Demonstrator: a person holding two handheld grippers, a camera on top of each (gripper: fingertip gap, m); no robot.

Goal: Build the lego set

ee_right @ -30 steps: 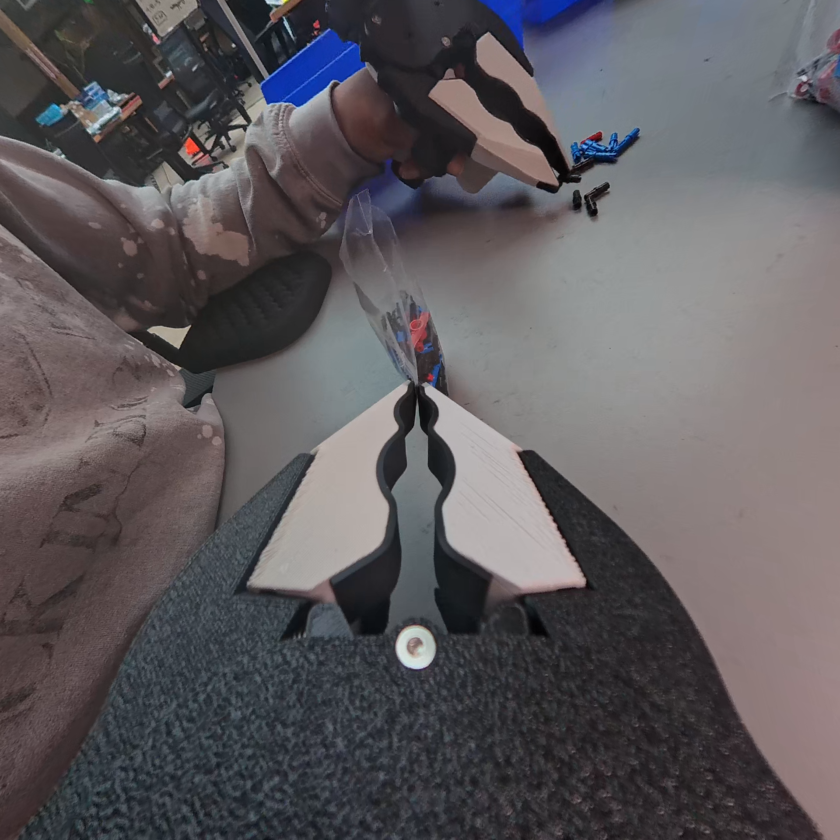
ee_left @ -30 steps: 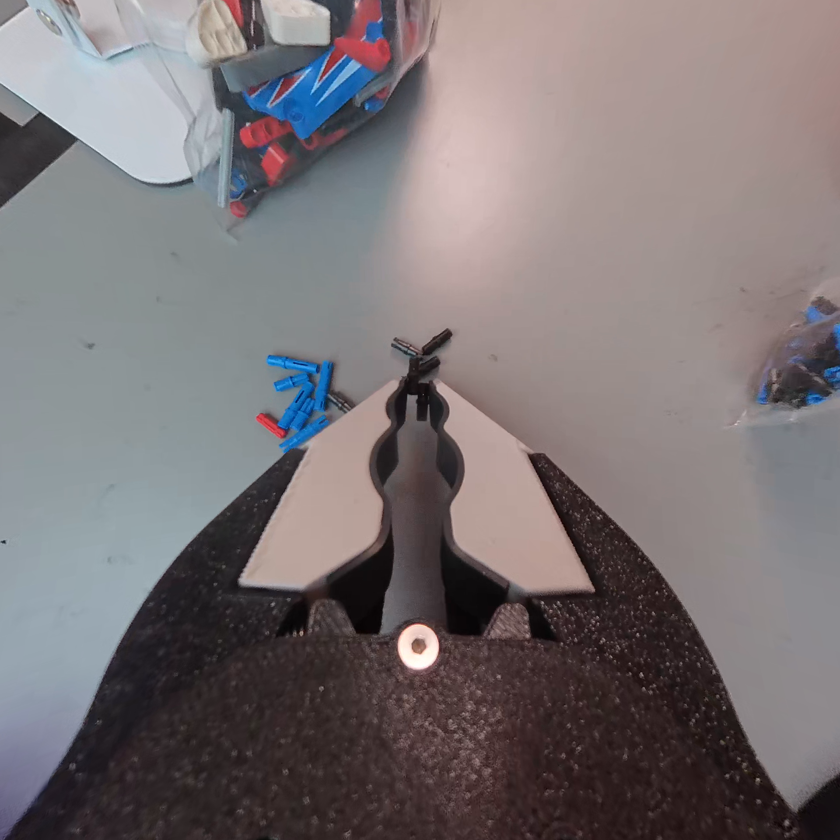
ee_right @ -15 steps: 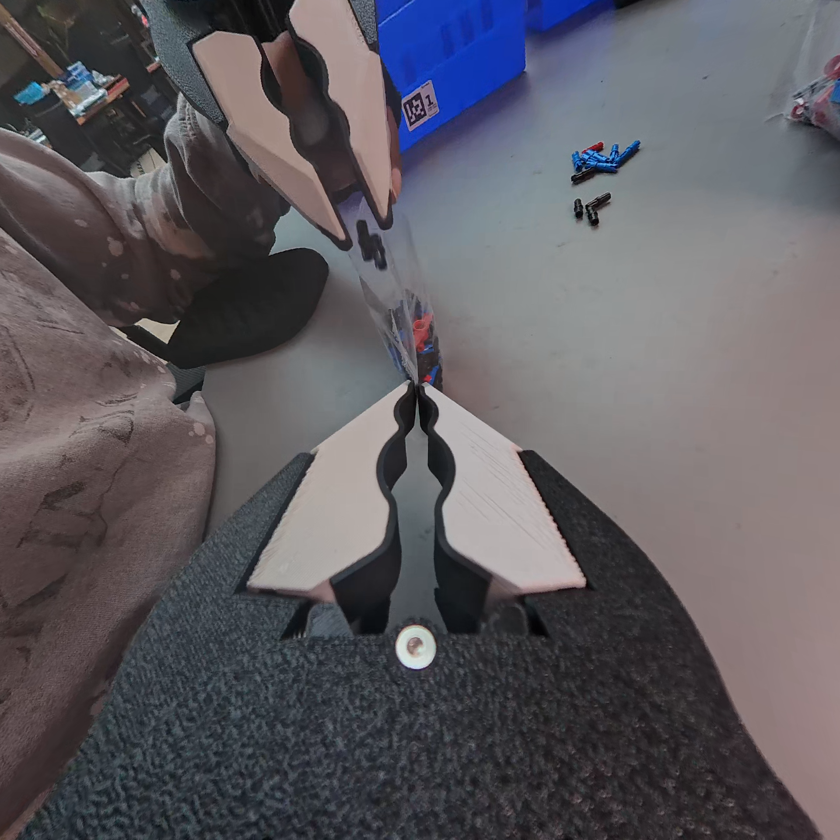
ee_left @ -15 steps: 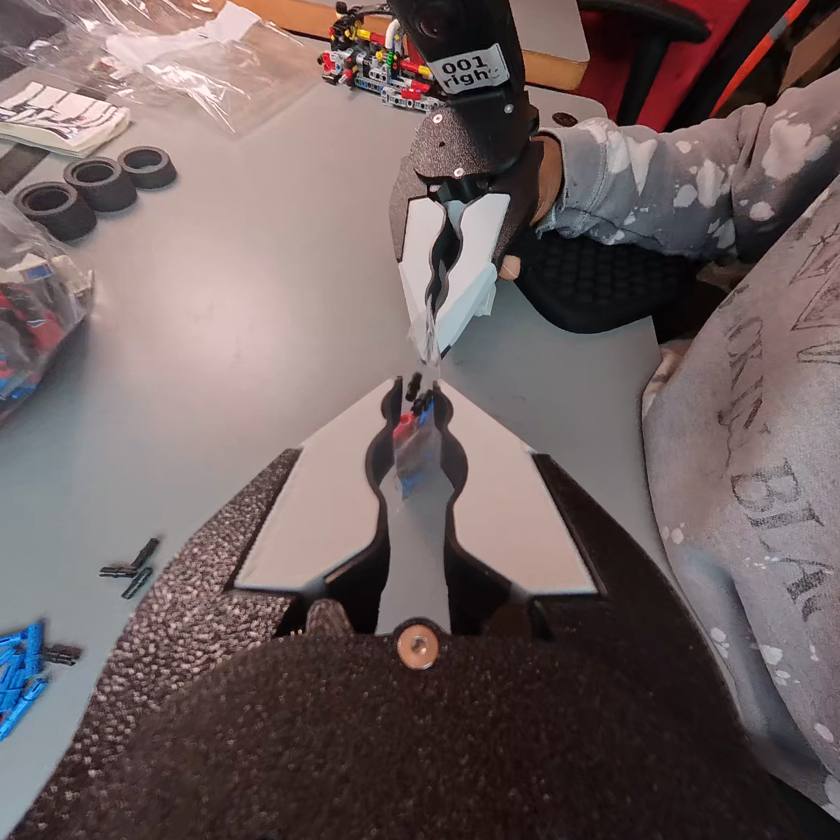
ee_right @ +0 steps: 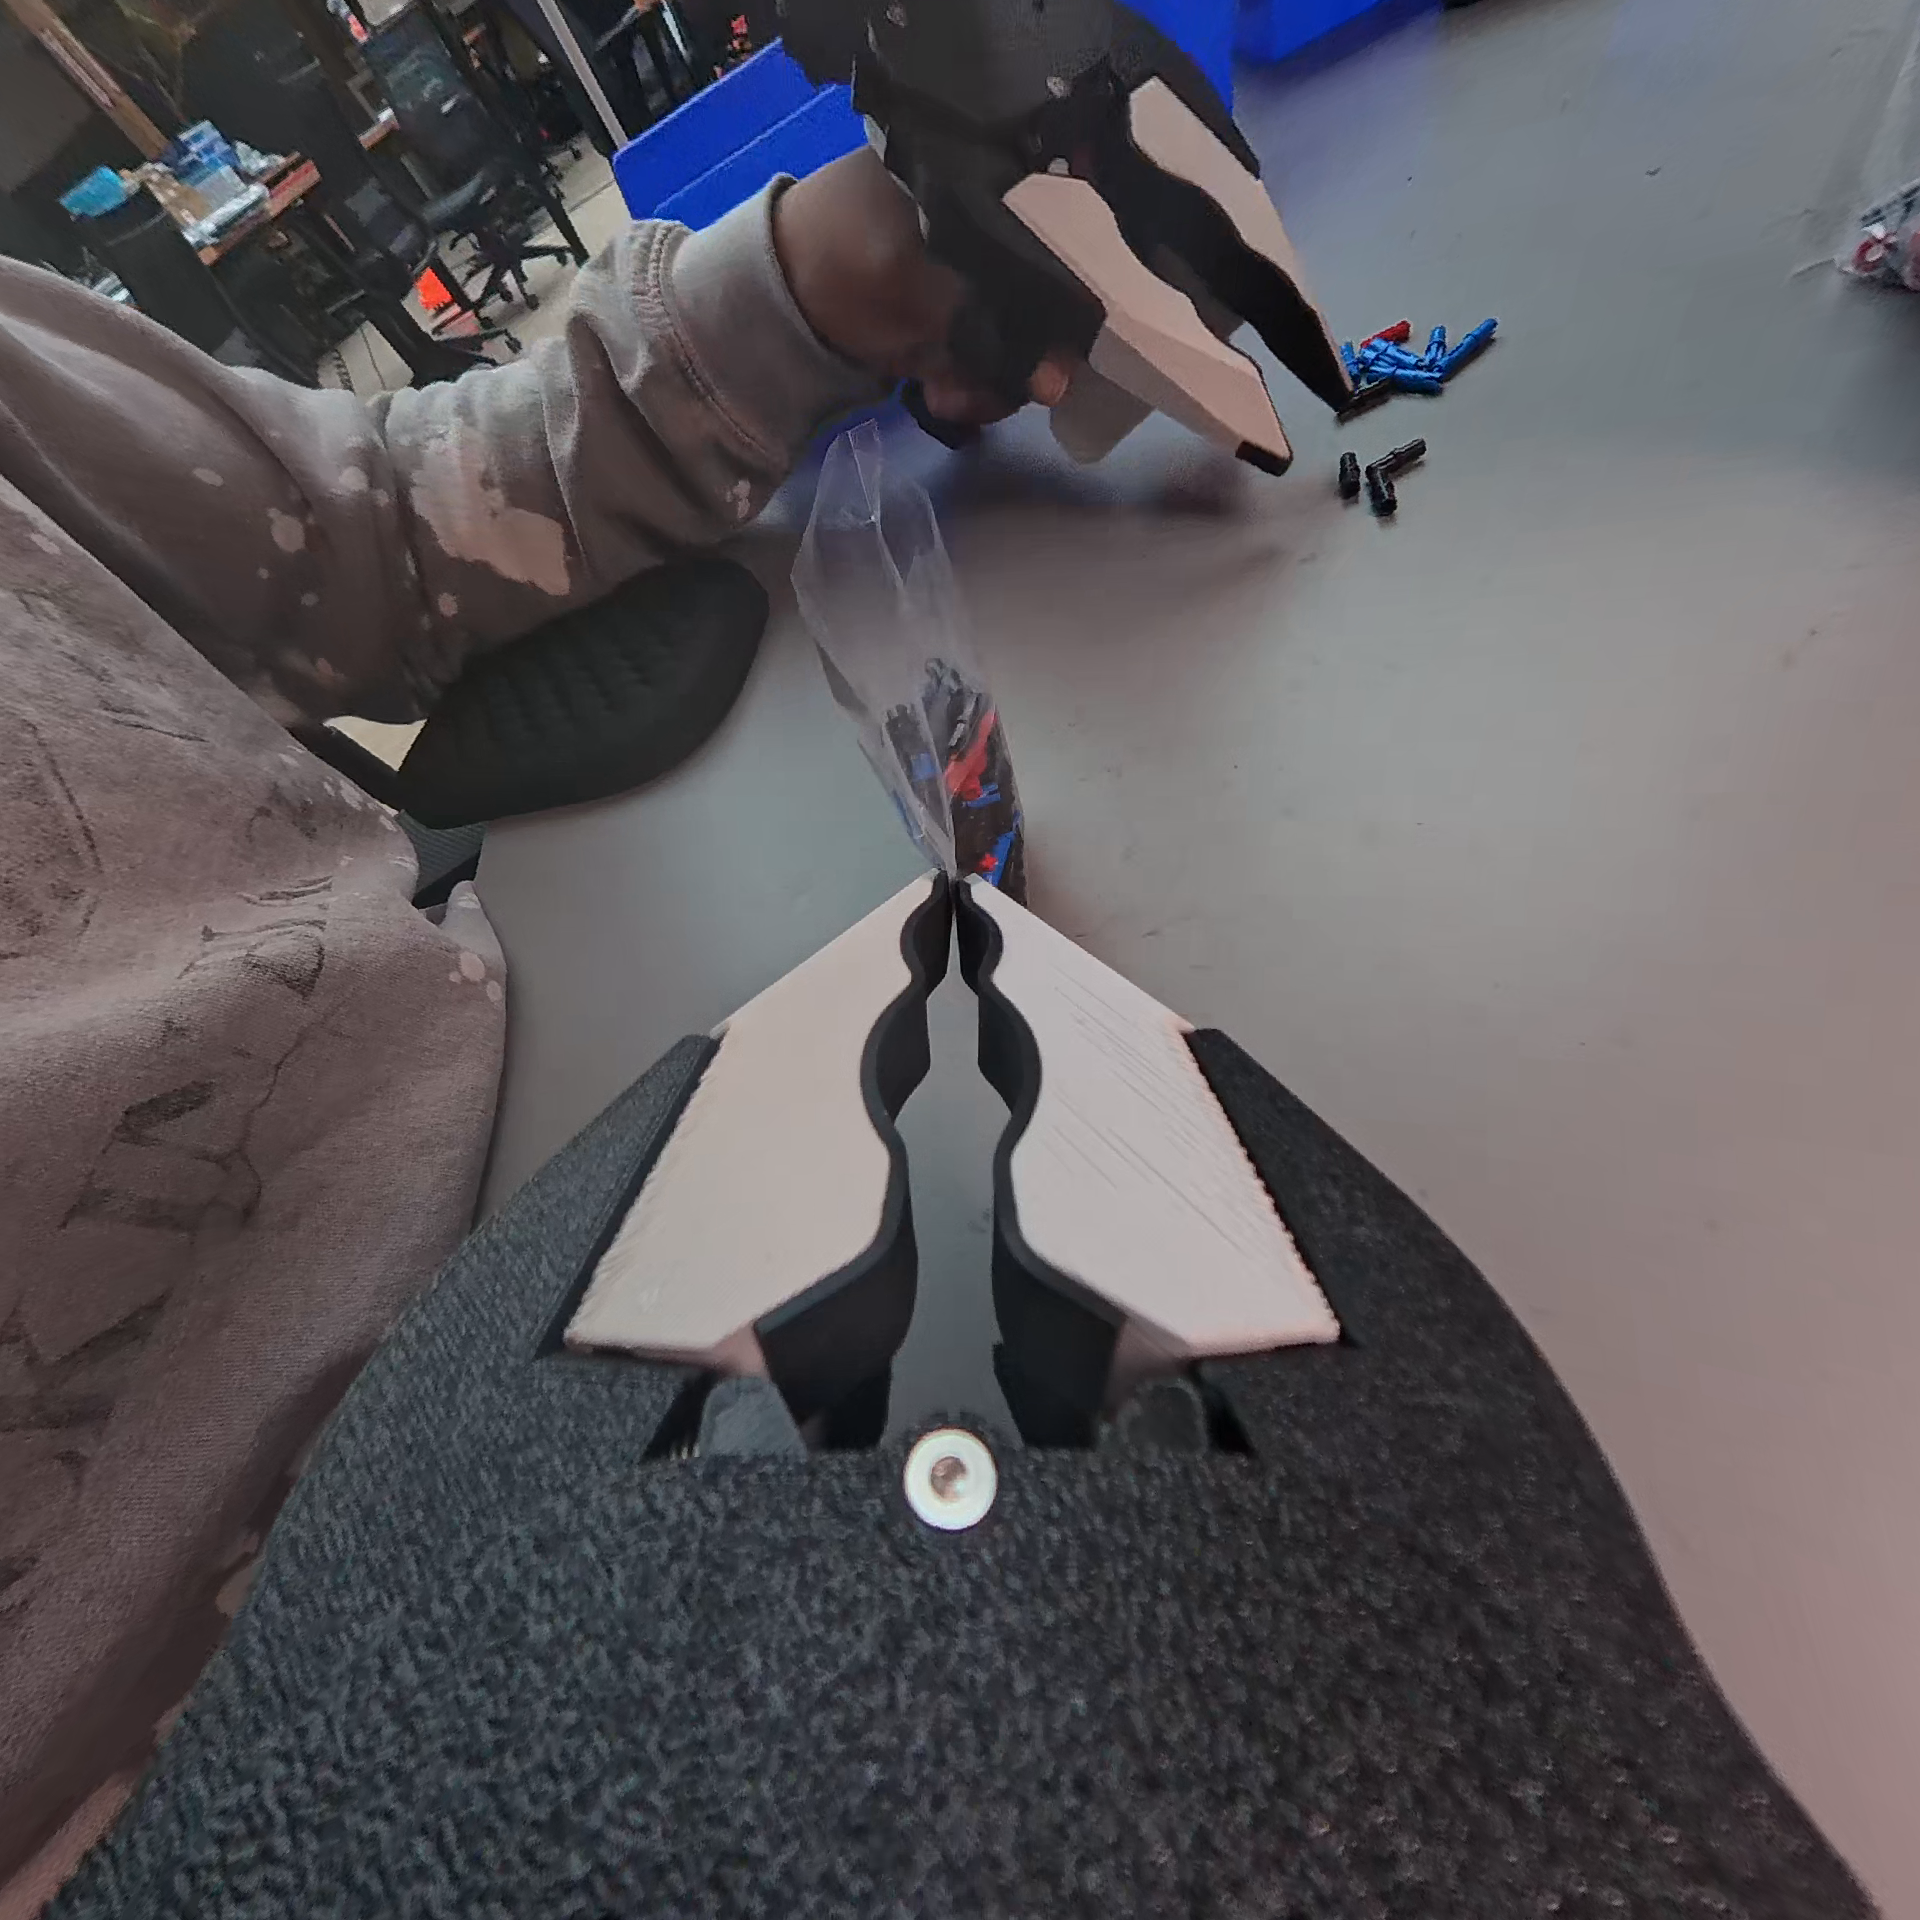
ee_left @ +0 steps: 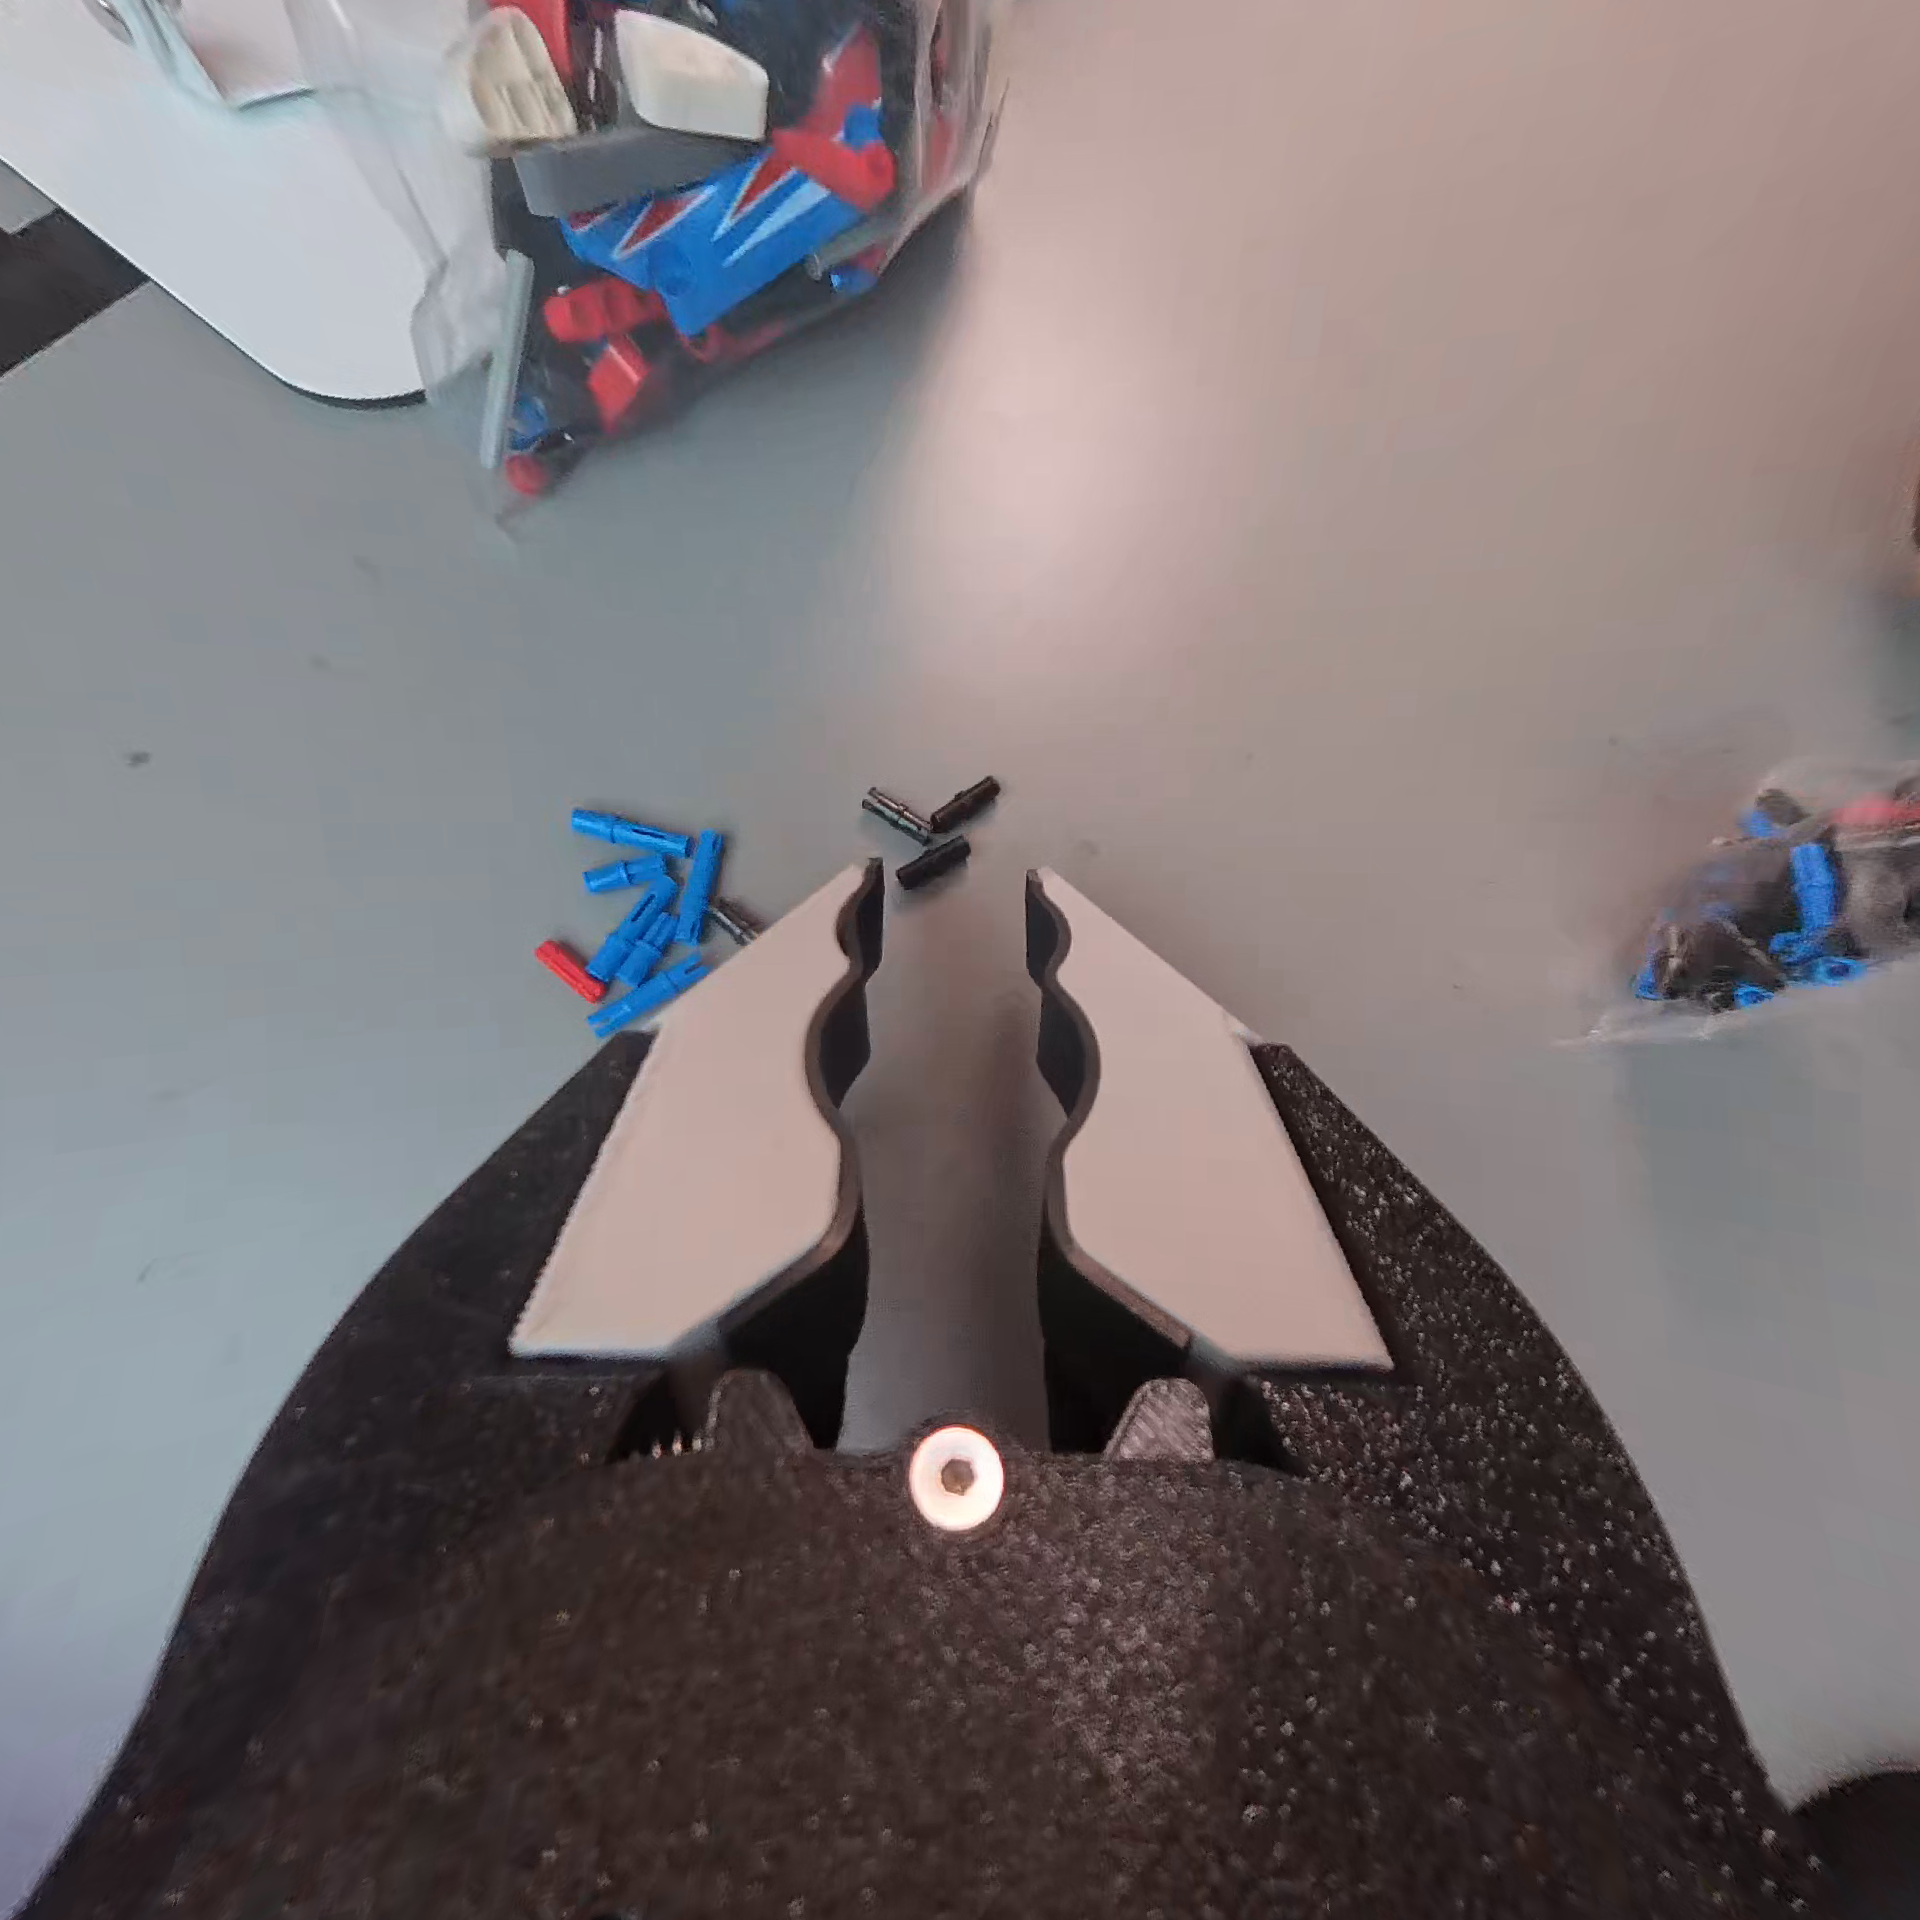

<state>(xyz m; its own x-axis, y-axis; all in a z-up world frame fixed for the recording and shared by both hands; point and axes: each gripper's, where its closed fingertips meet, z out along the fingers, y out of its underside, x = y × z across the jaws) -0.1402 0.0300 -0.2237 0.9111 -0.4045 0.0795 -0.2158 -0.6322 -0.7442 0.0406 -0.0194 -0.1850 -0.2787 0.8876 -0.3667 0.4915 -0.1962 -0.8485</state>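
Observation:
My left gripper (ee_left: 954, 881) is open and empty, low over the grey table (ee_left: 1351, 520). Three loose black pins (ee_left: 932, 826) lie just ahead of its tips. A cluster of blue pins (ee_left: 644, 925) with one red pin (ee_left: 569, 968) lies to their left. My right gripper (ee_right: 954, 885) is shut on the bottom corner of a small clear bag of pins (ee_right: 914, 707) and holds it upright. The right wrist view also shows the left gripper (ee_right: 1299, 416) over the black pins (ee_right: 1377, 478) and blue pins (ee_right: 1413, 353).
A big clear bag of red, blue and white parts (ee_left: 707, 208) lies at the far side next to a white base (ee_left: 208, 208). The small bag (ee_left: 1766, 914) shows at the right. A sleeve (ee_right: 520, 416), a black armrest (ee_right: 582, 707) and blue bins (ee_right: 748, 135) are at the left. My right fingertips sit around 20 cm from my left ones.
Half a second ago my left gripper was at the mouth of the small bag. It has swung back over the loose pins and opened. My right gripper still holds the bag.

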